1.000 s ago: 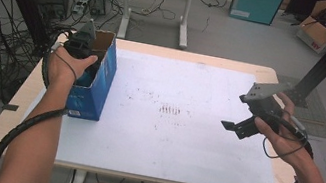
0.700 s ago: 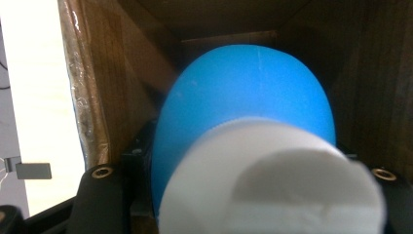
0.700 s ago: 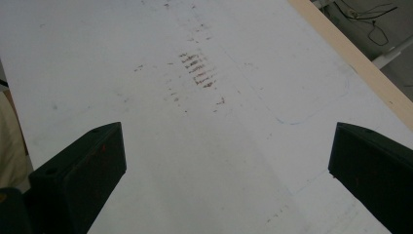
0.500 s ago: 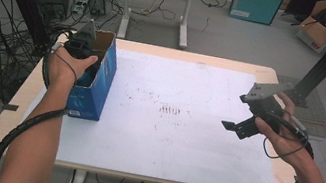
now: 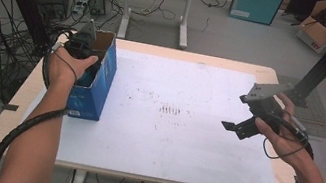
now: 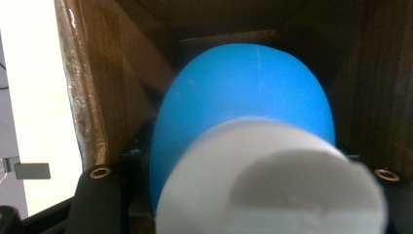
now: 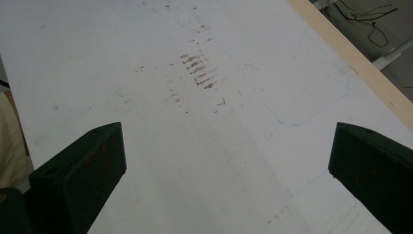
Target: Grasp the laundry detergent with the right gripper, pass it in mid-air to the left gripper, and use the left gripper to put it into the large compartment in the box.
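Blue box (image 5: 93, 87), open-topped, holds blue-and-white object (image 6: 253, 146), perhaps a cup.

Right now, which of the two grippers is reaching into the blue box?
The left gripper, at the table's left edge, is pushed down into the open blue box. The right gripper hangs over the bare white mat, jaws wide apart.
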A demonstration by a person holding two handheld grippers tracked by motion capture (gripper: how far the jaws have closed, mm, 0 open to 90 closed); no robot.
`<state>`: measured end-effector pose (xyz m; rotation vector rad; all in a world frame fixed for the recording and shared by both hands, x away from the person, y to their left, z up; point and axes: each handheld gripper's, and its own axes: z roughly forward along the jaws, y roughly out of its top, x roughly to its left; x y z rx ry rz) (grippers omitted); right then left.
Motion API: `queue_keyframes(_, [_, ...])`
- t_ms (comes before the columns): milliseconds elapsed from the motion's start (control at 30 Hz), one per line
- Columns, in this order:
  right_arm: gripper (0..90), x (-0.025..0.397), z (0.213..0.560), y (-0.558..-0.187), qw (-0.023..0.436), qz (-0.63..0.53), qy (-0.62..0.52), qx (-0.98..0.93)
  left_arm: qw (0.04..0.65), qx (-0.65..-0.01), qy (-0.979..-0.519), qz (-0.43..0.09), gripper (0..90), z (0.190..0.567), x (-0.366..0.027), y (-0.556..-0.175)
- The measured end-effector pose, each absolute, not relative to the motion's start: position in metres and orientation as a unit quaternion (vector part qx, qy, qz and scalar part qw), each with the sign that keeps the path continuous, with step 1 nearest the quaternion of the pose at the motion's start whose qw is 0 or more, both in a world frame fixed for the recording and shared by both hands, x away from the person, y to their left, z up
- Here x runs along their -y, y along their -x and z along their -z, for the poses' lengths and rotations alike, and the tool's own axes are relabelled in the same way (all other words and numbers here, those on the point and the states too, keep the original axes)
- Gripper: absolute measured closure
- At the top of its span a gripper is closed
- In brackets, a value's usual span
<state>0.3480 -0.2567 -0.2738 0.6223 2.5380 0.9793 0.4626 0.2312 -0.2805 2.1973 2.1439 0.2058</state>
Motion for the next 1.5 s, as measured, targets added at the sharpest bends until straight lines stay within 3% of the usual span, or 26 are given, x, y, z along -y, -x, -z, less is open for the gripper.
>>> queue_keyframes(467, [0.2,0.256,0.273,-0.347,0.173,-0.347,-0.220,-0.895,0.035,-0.693,-0.717,-0.070,32.1,0.275,-0.230,-0.459])
queue_keyframes(1033, [0.2,0.249,0.276,-0.355,0.162,-0.342,-0.231,-0.896,0.047,-0.675,-0.727,-0.114,27.3,0.223,-0.227,-0.432])
queue_keyframes(1267, [0.2,0.242,0.283,-0.361,0.152,-0.327,-0.239,-0.901,0.103,-0.646,-0.746,-0.124,22.4,0.194,-0.216,-0.412])
queue_keyframes(1500, [0.2,0.240,0.290,-0.363,0.149,-0.320,-0.246,-0.903,0.142,-0.591,-0.785,-0.122,18.2,0.181,-0.175,-0.405])
